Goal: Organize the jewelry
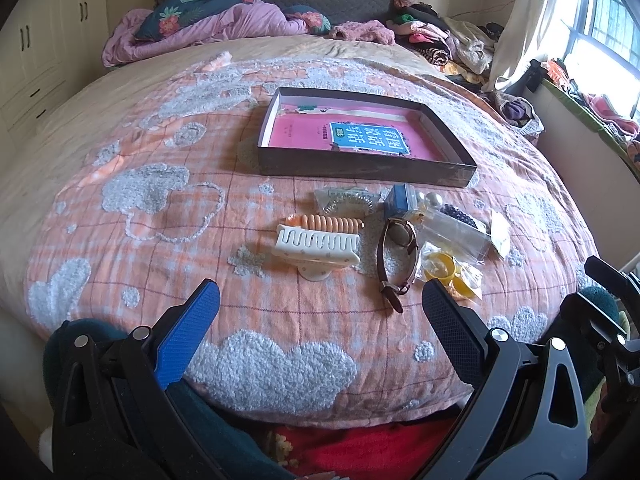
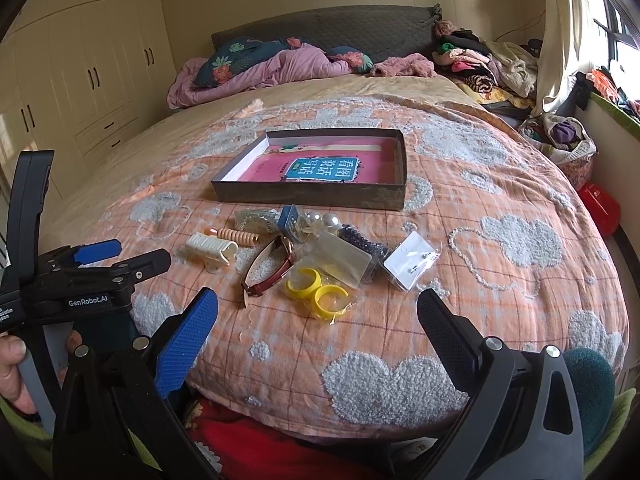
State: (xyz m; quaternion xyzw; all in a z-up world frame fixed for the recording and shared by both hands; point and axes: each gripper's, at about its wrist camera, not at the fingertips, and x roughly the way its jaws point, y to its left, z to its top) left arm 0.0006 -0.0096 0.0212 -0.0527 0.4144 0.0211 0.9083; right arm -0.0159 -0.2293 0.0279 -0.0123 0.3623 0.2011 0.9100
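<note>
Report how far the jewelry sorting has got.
Nothing is sorted yet: the box holds only a pink book. Nothing in hand; left gripper and right gripper are open. Watch, yellow rings and hair clip remain on the bed.

Daylight from window (image 1: 604, 32) — glare, edges perhaps warped.

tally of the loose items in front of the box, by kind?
Hair clips: 2, white claw clip, orange clip
Watch: 1
Yellow rings: 2, bagged
Earring card: 1
Small blue box: 1
Bead and pearl pieces: count unclear
Total countable: 7
</note>
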